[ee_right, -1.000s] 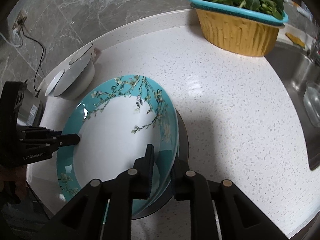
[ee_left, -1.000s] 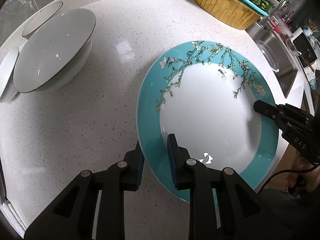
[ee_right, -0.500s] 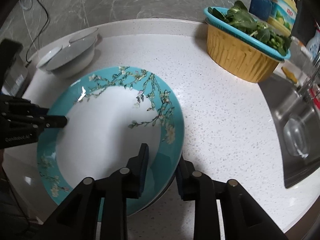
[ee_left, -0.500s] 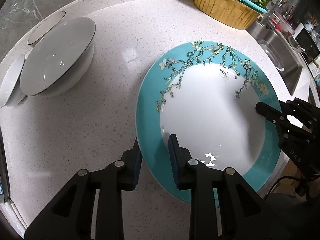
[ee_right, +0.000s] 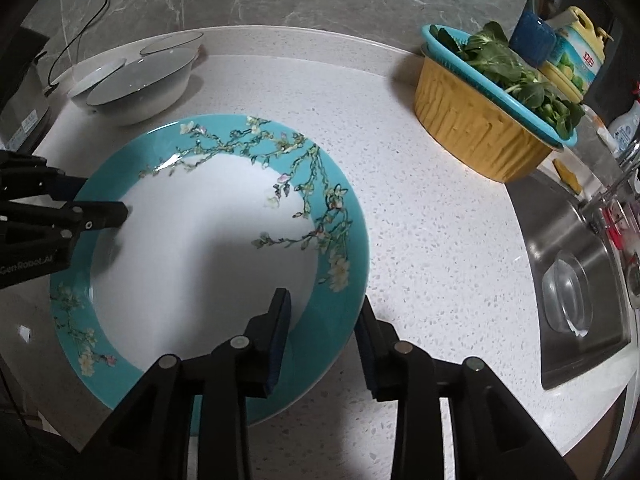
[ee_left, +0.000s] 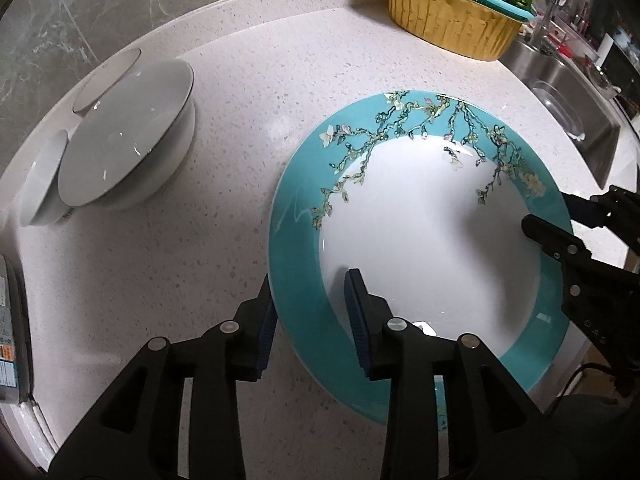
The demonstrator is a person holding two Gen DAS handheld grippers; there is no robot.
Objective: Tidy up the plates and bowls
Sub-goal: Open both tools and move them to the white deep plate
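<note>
Plate (ee_left: pixel 424 248) first: the big teal-rimmed one with the blossom branches lies flat near the front edge of the speckled white counter (ee_left: pixel 248 92), its near rim reaching toward that edge. My left claw (ee_left: pixel 310 316) and right claw (ee_right: pixel 322 330) each straddle the rim on opposite sides, and both have just been opening; the rim sits between the pads with a gap showing, so I hold nothing now. The largest risk, as I judge it, is dragging a pad across the rim as I pull away, which could push the plate over the front edge. Next, the stack of white bowls (ee_left: pixel 128 140) at the counter's far left corner is leaning, one tilted inside another; a careless nudge could tip it. Smallest: the yellow basket of greens (ee_right: pixel 484 128) beside the sink (ee_right: pixel 576 280) stands well apart.
</note>
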